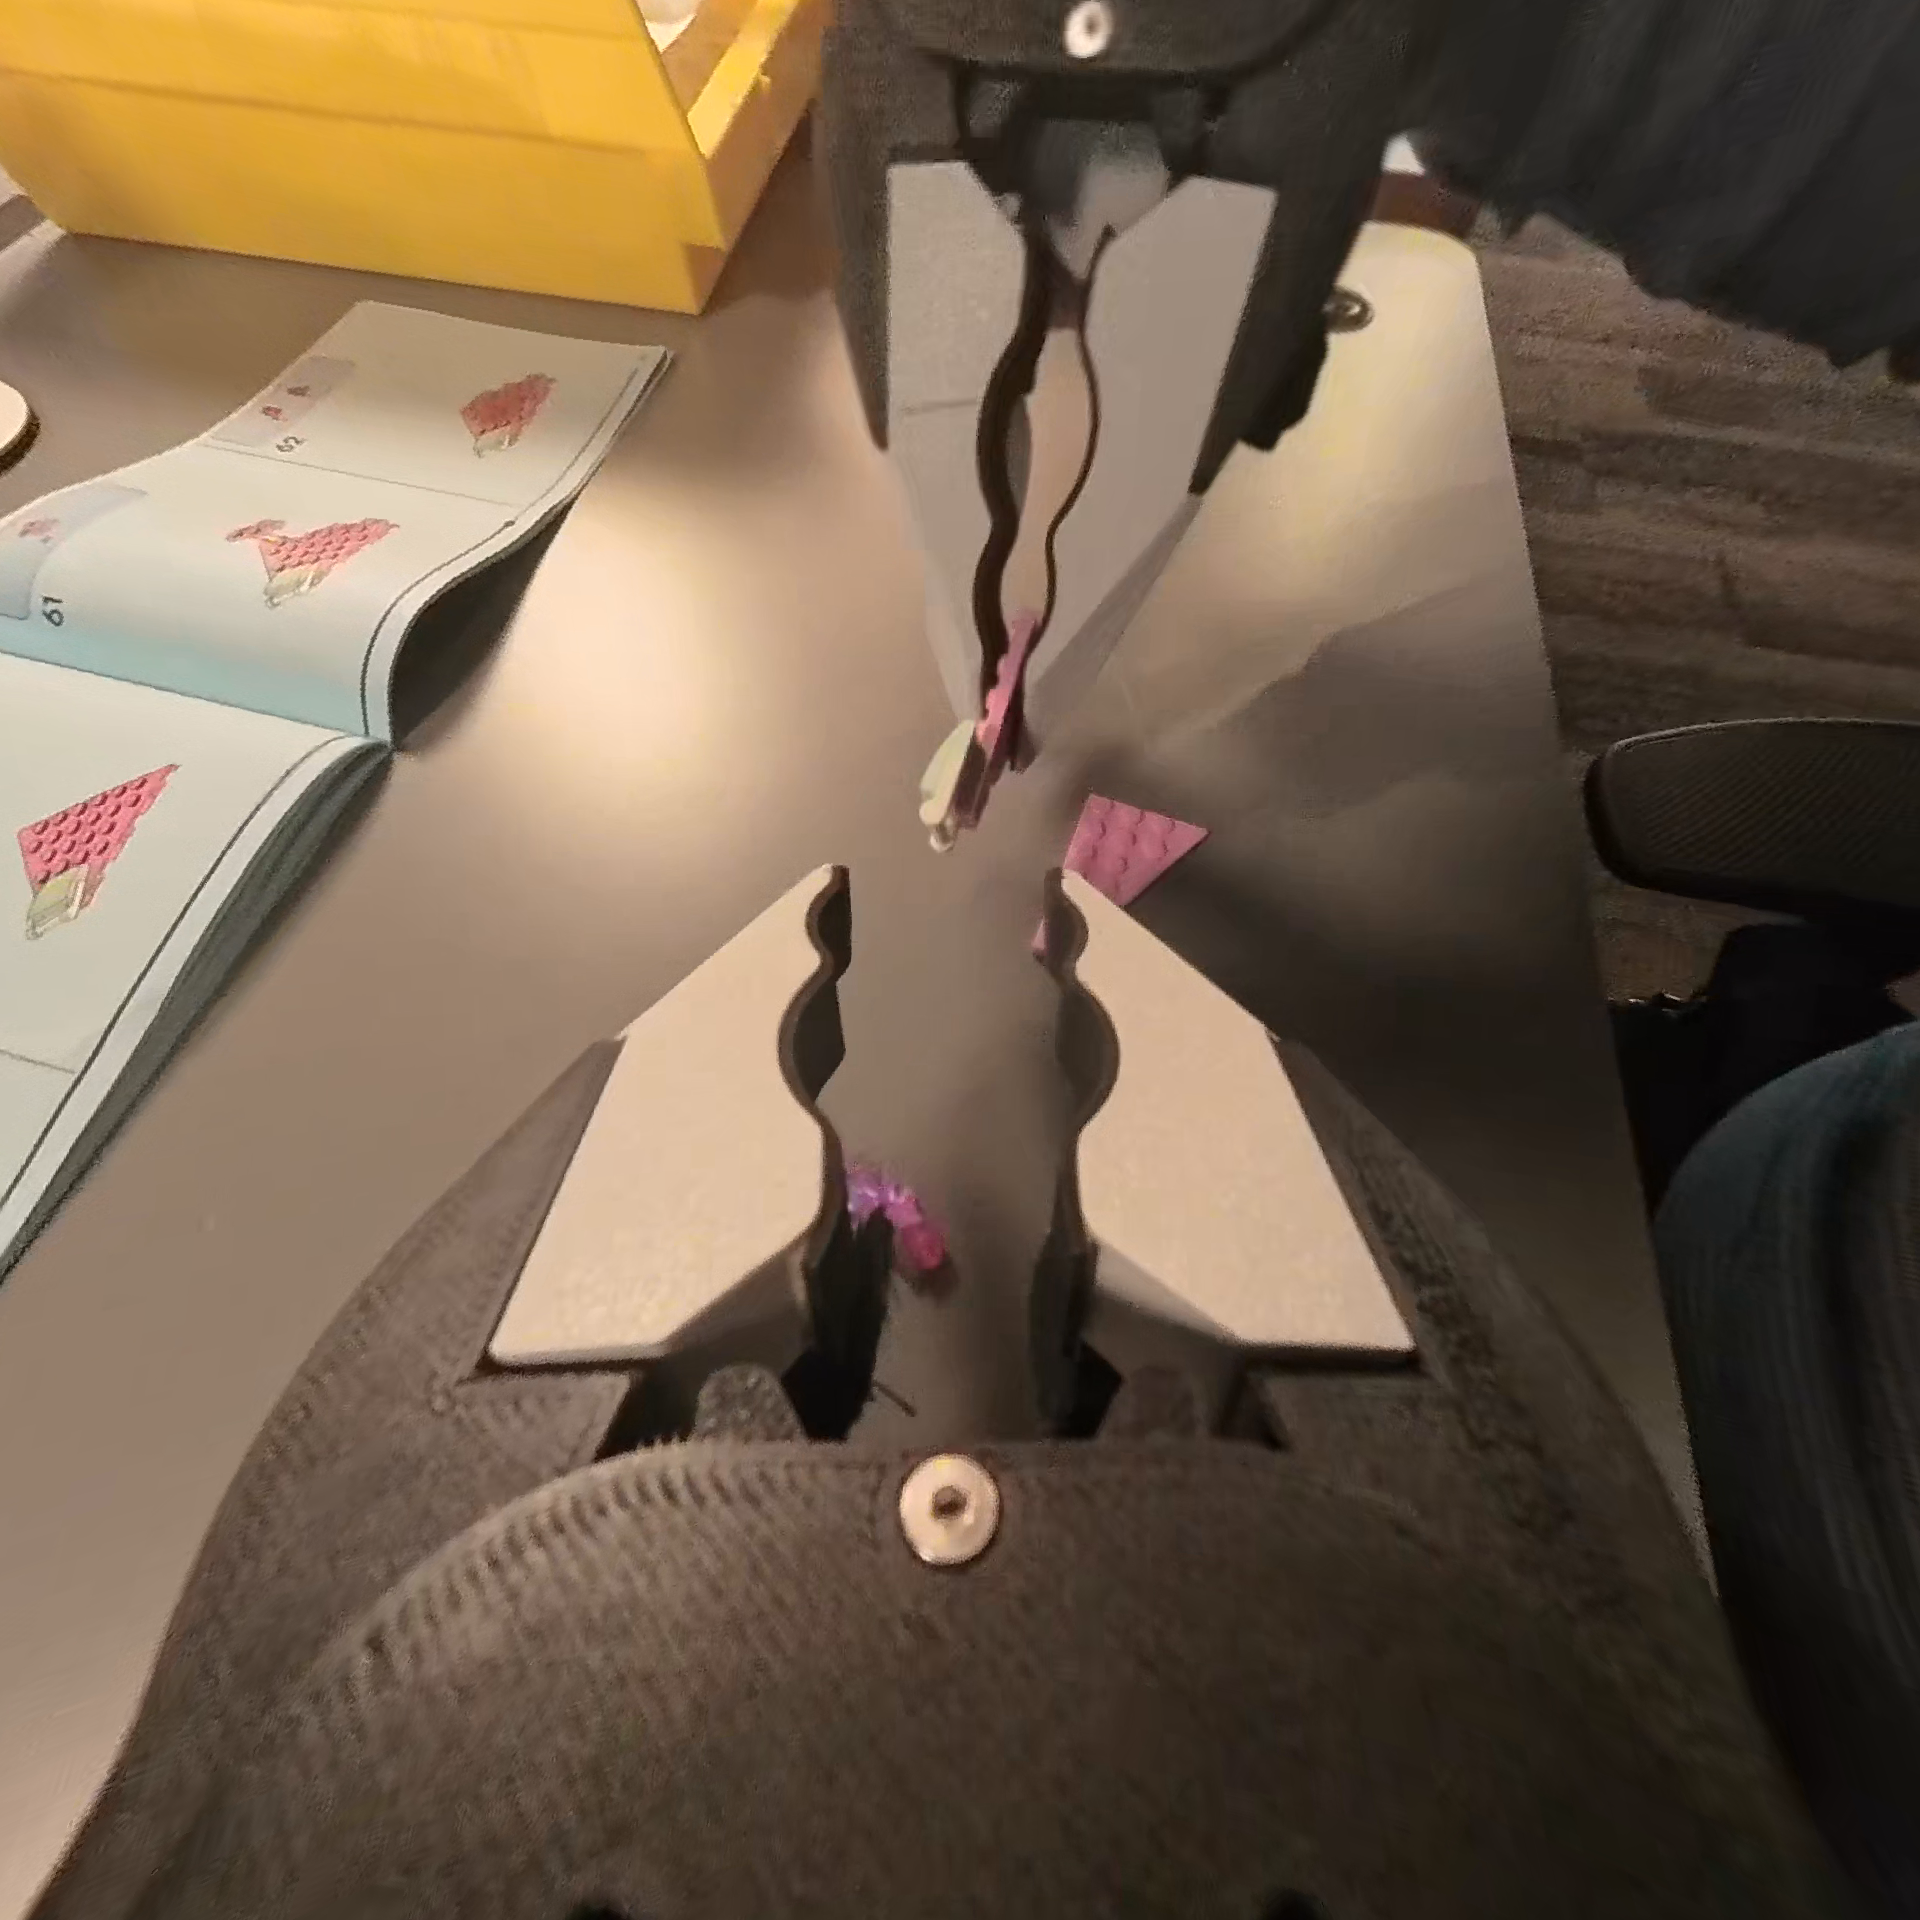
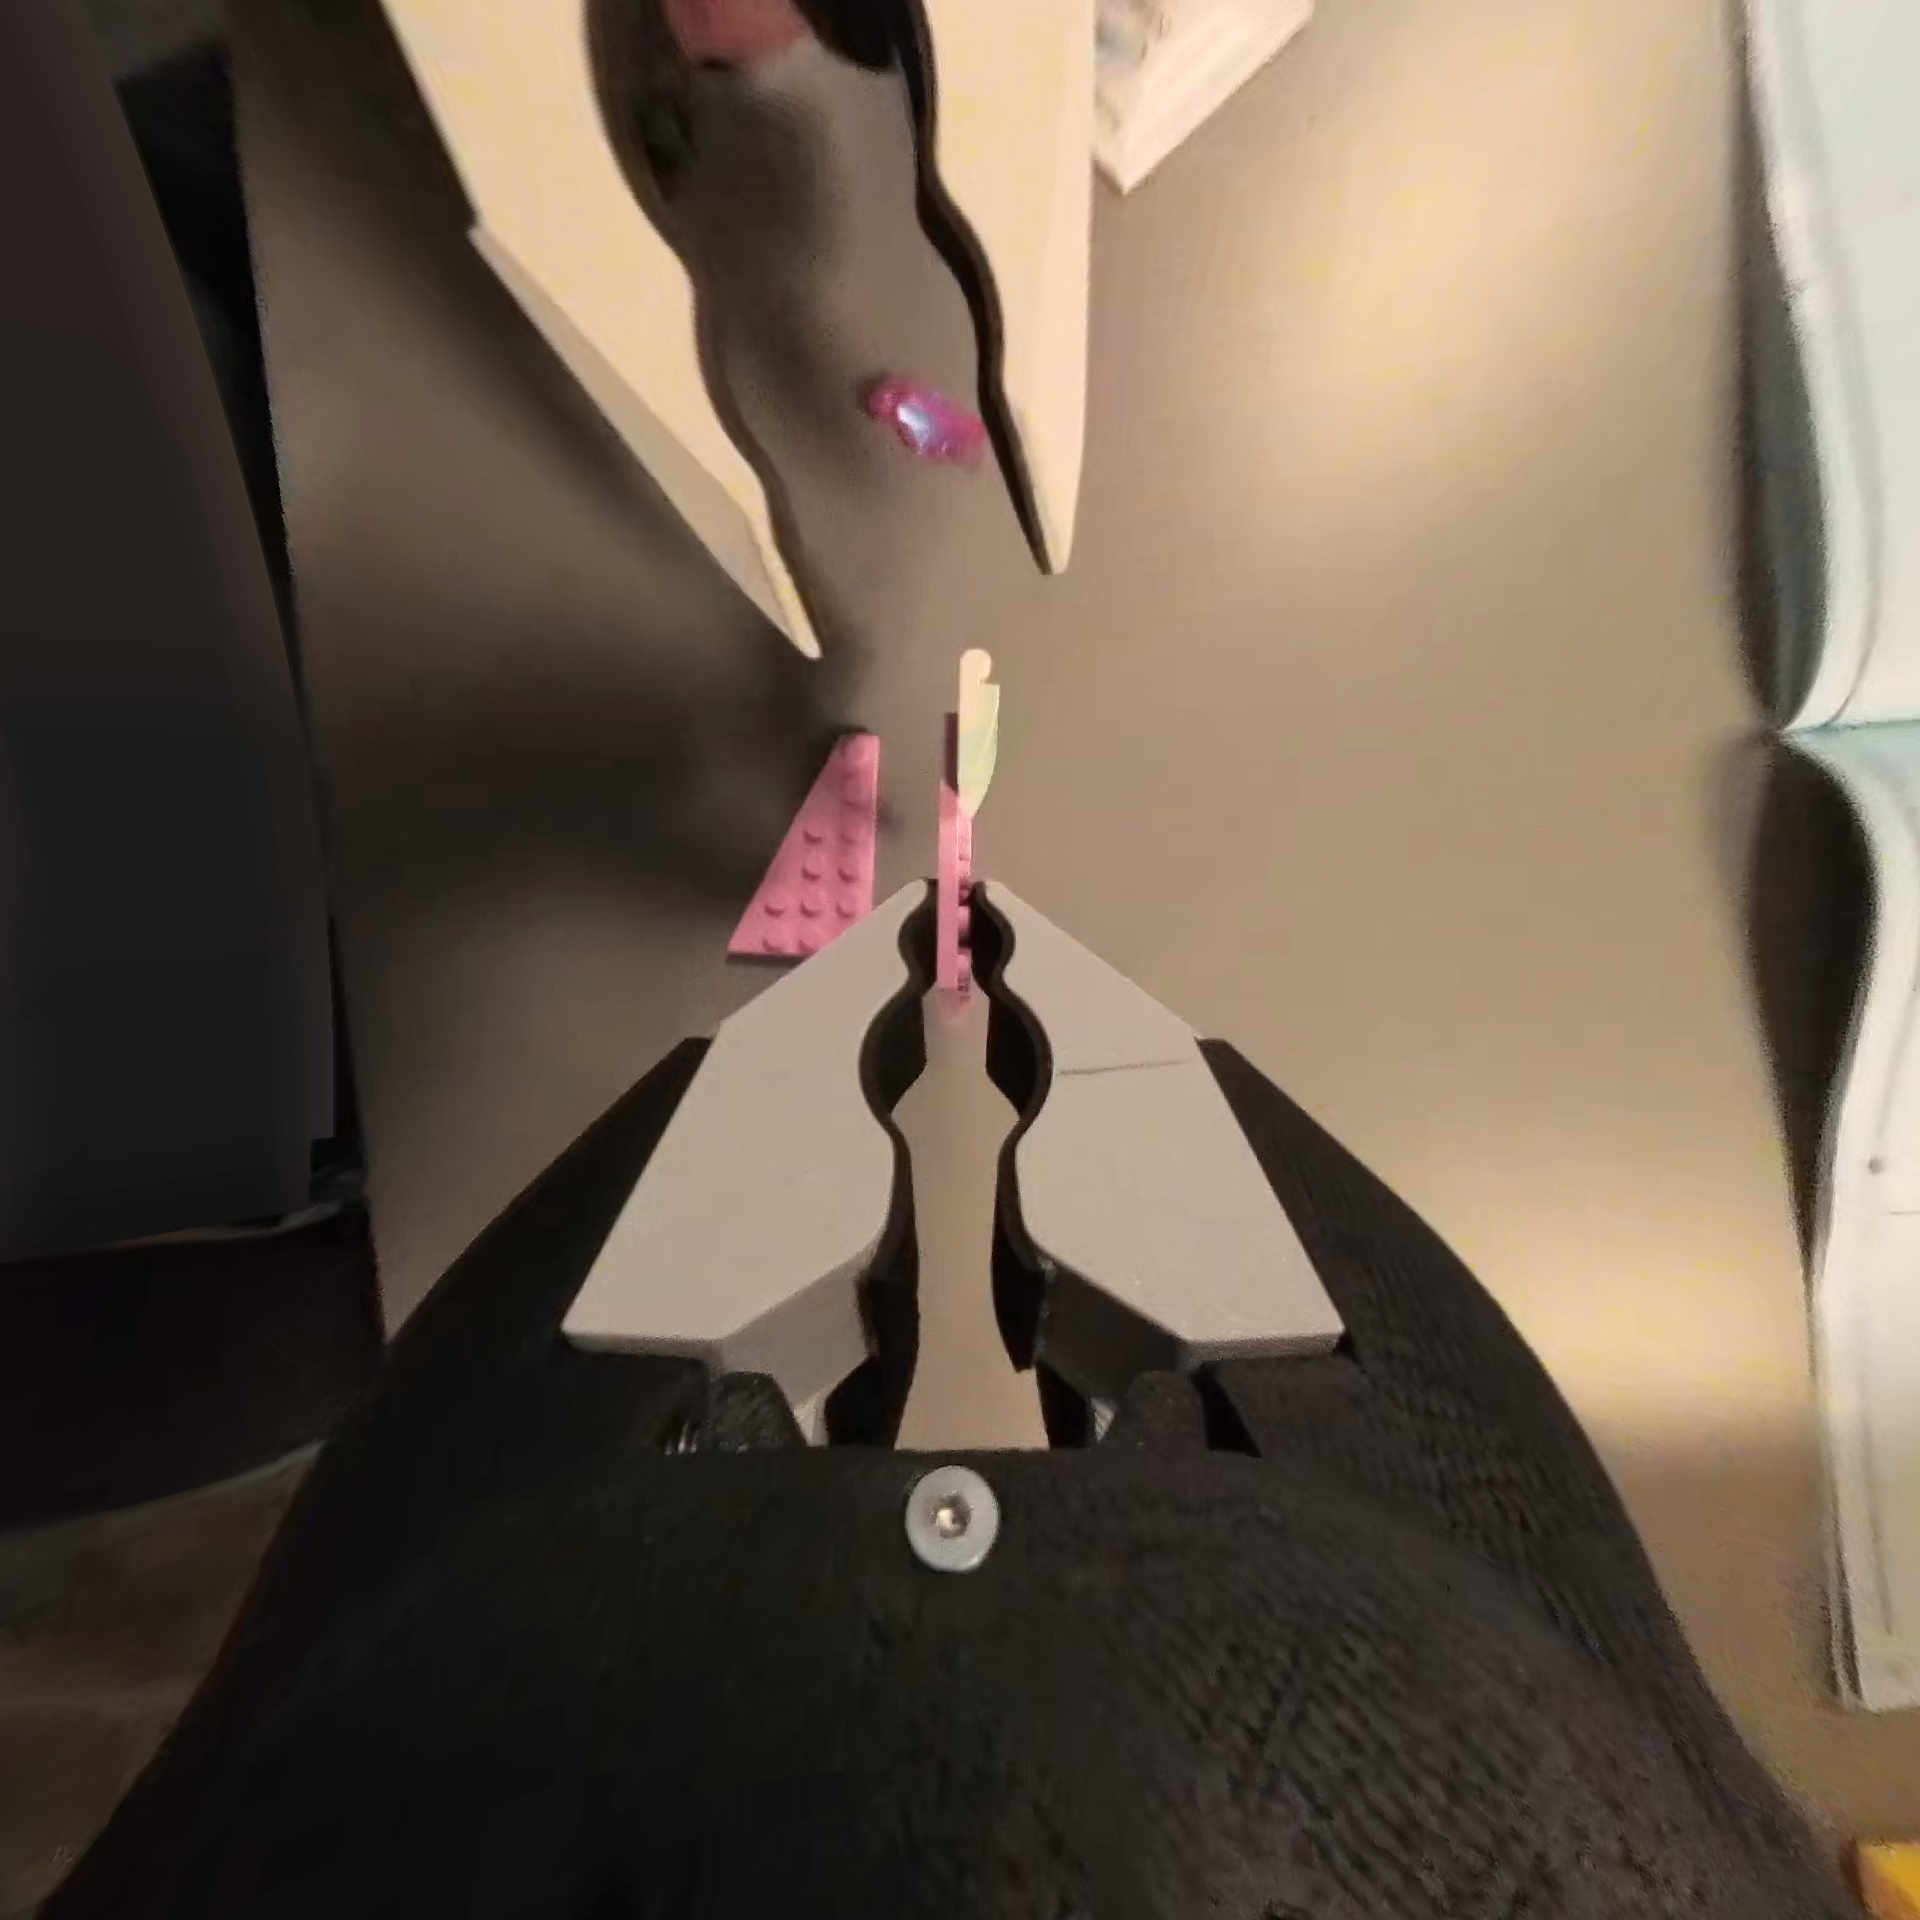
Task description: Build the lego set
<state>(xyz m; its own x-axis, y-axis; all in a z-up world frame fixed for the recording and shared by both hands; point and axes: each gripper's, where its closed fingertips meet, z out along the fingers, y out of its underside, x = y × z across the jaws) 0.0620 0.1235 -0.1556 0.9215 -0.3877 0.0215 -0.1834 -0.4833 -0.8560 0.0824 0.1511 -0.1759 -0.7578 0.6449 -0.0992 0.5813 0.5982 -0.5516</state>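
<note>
Nearest in the right wrist view: right gripper clamped on a pink studded plate, held on edge, both pads pressing its flat faces close to one end. Sticking out past the tips, a pale, cream-coloured clip piece fixed to the far end of that plate. Looks light, rigid, thin and smooth; a pinch on the broad faces seems the sound hold, since an edge pinch would likely let it twist or slip. The pale piece looks the delicate part, probably best left alone.

Just to the side, flat on the grey table, a second pink wedge plate, studs up, untouched. Low profile, so likely awkward to lift off the surface without catching an edge.

Opposite, left gripper hanging with jaws apart and nothing between them, tips close to the held plate but not touching. Under its fingers, a small sparkly purple piece lying on the table.

Farther off, toward the table's far edge in the left wrist view: an open instruction booklet, then a yellow box at the far corner.
</note>
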